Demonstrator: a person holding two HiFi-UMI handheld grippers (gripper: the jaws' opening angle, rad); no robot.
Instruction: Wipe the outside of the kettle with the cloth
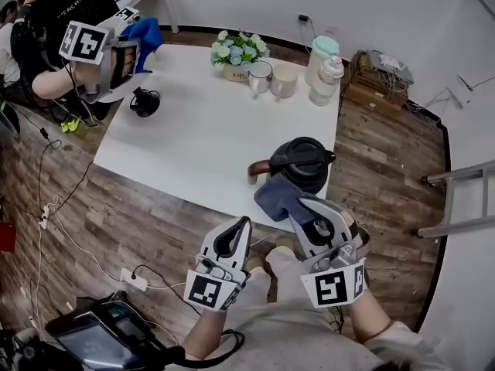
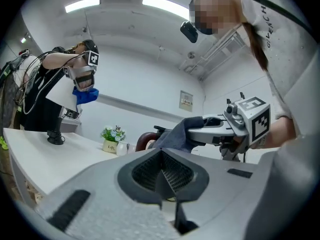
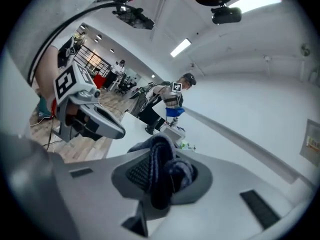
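**Head view.** Found kettle (image 1: 303, 161), black with a brown handle, upright near the near edge of the tabletop (image 1: 193, 130), toward its right corner. Found right gripper (image 1: 306, 205) holding the dark blue cloth (image 1: 278, 195) against the kettle's near side, apparently touching. Found left gripper (image 1: 243, 224) just off the near edge, beside the right one, clear of kettle and cloth. Noted flower pot (image 1: 238, 51), cups (image 1: 284, 80) and bottles (image 1: 323, 66) along the far edge, well apart from the work. Noted second person (image 1: 62, 10) past the far left corner, holding a blue rag (image 1: 147, 33).

**Left gripper view.** Confirmed jaws shut together with nothing between them. Saw the right gripper side-on, cloth folded over its tip, brown handle behind. Found the kettle body mostly hidden.

**Right gripper view.** Confirmed jaws clamped on a thick bunched fold of cloth. Could not see the kettle here at all. Relied on the head view alone for its place on the tabletop, and on the two gripper views for jaw states.

**Risks, as judgement.** Judged kettle unsteadied, with no hold on it. Expect sliding or tipping under a firm wipe, with the near edge close. Judged the bunched hold likely to leave little cloth face, risking hard jaw tips scraping the kettle. Judged cloth slip possible under drag.
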